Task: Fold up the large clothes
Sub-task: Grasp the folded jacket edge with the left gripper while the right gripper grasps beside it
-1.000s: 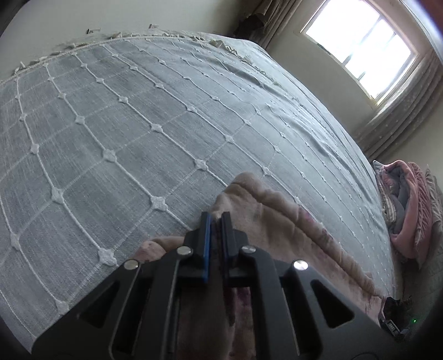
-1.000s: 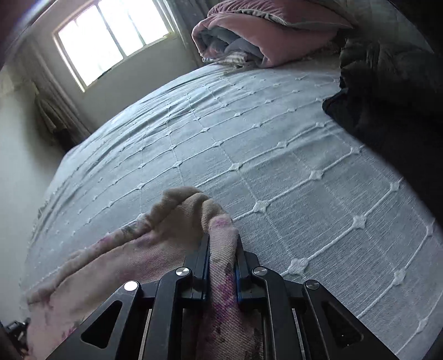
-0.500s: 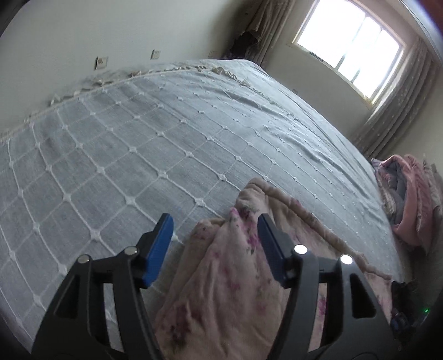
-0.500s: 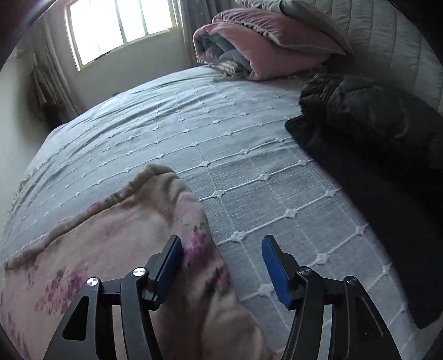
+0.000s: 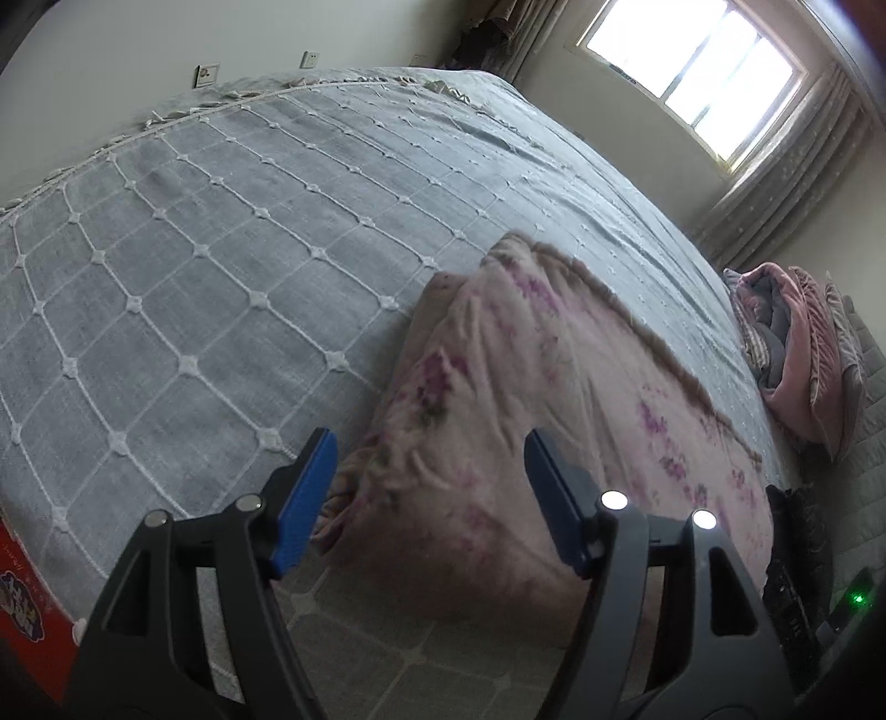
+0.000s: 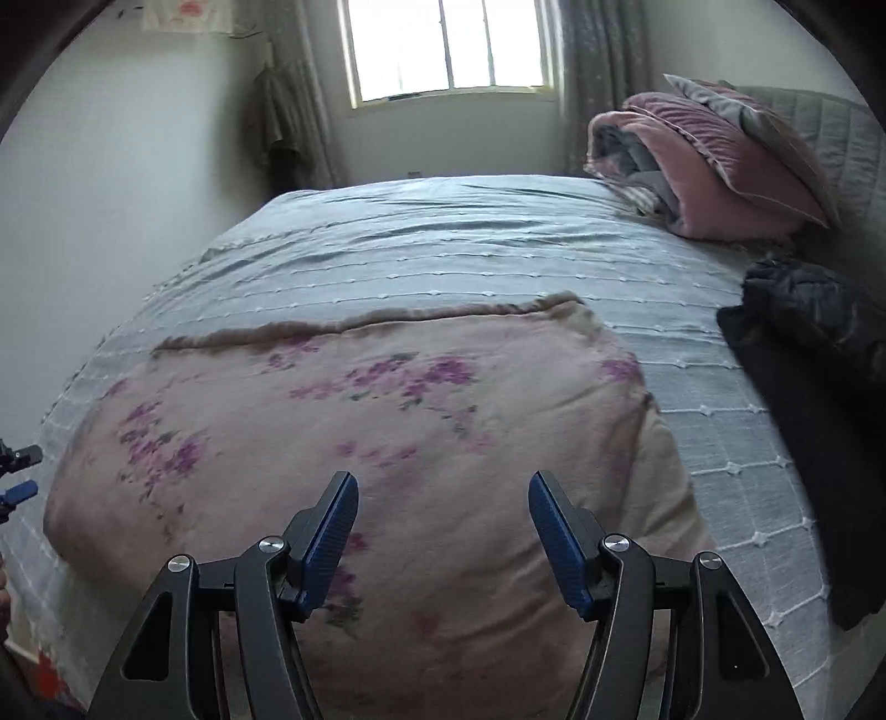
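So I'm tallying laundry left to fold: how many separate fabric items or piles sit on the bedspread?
3. The floral pink blanket lies nearest, below both grippers; a dark garment lies at the right edge; a pink bedding pile sits by the headboard. More may lie out of frame.

Pretty clearly a bedroom in someone's home. A big bed (image 6: 443, 243) fills most of the room, covered with a grey bedspread (image 5: 221, 249) stitched in a white diamond pattern. Pillows (image 6: 736, 155) and a rolled-up pink quilt (image 6: 664, 183) are piled by the padded headboard (image 6: 841, 144). There's a window (image 6: 448, 44) with curtains (image 6: 592, 66) on the far wall, and wall sockets (image 5: 206, 75) on the plain wall beside the bed.
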`<act>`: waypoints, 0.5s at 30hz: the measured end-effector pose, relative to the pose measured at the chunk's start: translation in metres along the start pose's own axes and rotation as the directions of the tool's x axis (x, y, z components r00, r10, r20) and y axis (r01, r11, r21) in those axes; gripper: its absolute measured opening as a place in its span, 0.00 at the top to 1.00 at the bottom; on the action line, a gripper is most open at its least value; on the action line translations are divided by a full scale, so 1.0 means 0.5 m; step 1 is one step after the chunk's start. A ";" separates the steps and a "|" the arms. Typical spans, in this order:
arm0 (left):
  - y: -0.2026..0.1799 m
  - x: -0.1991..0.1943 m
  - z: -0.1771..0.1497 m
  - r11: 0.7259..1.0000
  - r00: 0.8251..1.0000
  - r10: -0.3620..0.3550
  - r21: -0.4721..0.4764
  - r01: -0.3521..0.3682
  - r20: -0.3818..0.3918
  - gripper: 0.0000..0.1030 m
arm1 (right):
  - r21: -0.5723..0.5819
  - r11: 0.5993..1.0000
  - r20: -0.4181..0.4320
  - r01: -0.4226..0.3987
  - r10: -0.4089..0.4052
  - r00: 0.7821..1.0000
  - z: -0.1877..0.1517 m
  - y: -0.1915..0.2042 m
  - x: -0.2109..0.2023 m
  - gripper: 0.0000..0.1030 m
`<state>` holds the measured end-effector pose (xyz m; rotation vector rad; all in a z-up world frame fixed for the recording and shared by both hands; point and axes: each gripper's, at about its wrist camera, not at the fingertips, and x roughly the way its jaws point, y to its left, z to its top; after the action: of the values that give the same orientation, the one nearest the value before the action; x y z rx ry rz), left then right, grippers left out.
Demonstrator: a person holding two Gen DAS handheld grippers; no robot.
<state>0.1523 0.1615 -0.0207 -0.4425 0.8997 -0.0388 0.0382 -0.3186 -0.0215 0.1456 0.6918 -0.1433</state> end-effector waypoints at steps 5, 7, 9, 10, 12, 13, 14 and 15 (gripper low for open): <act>0.006 -0.001 -0.030 1.000 1.000 0.014 0.016 -0.014 -0.014 0.31 | -0.095 0.994 -0.049 -0.052 0.047 0.998 -0.020 0.055 0.026 0.37; 0.014 0.015 -0.041 1.000 0.999 0.023 -0.002 -0.023 -0.042 0.31 | -0.113 0.992 -0.082 -0.049 0.040 0.996 -0.026 0.064 0.047 0.37; 0.019 0.036 -0.050 1.000 0.997 0.024 -0.014 -0.025 -0.078 0.30 | -0.091 0.994 -0.107 -0.057 0.047 0.993 -0.036 0.060 0.062 0.37; 0.019 0.042 -0.053 0.999 0.997 0.030 -0.010 -0.031 -0.074 0.27 | -0.070 0.995 -0.119 -0.066 0.058 0.991 -0.039 0.053 0.073 0.37; 0.013 0.047 -0.055 0.999 0.997 0.042 0.010 -0.041 -0.057 0.26 | -0.047 0.996 -0.134 -0.076 0.069 0.989 -0.046 0.044 0.089 0.35; 0.008 0.051 -0.054 0.998 0.997 0.051 0.024 -0.050 -0.051 0.26 | -0.038 0.996 -0.140 -0.077 0.071 0.988 -0.050 0.043 0.095 0.35; 0.004 0.054 -0.054 0.998 0.997 0.059 0.035 -0.057 -0.048 0.26 | -0.027 0.996 -0.149 -0.080 0.075 0.986 -0.052 0.042 0.098 0.35; -0.001 0.058 -0.053 0.997 0.997 0.069 0.049 -0.066 -0.047 0.28 | -0.010 0.997 -0.162 -0.081 0.079 0.984 -0.054 0.040 0.105 0.35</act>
<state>0.1501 0.1455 -0.0564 -0.3678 0.9594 -0.0094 0.0647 -0.2984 -0.0742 0.1701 0.8475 -0.0488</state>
